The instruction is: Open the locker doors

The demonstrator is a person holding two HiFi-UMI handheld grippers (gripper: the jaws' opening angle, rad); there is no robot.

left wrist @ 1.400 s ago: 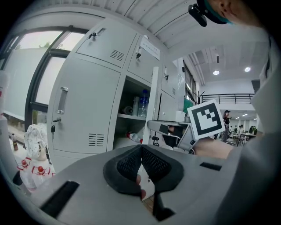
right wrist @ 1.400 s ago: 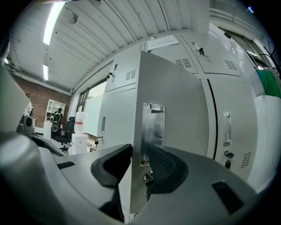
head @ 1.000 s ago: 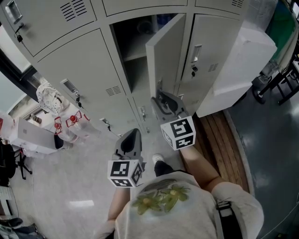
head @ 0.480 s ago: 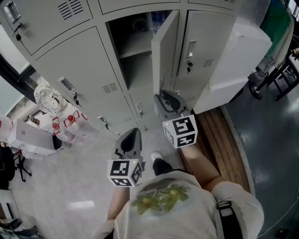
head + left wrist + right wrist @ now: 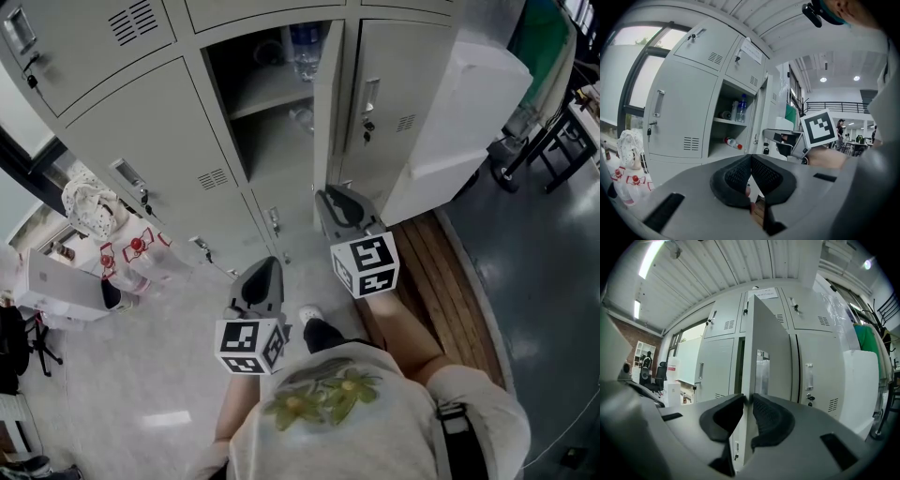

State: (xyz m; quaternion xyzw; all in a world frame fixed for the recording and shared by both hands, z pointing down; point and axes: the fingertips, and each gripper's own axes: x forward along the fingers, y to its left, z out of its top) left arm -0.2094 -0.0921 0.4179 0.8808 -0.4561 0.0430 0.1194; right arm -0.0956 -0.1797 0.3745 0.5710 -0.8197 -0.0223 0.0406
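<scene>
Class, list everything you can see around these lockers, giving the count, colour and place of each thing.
lockers: several, grey, along the wall
door: one open, grey, swung out edge-on towards the person
upright bottle: one, clear, upper shelf of the open locker
lying bottle: one, clear with a red cap, shelf below
box: one, white, right of the lockers
boards: brown wood, floor at the right
doll: one, white and red, left of the lockers
cloth: green, hanging at the far right
shirt: grey with a green print, the person's
left tool: grey, jaws together, empty
right tool: grey, jaws have just been closing and pinch the door's edge
</scene>
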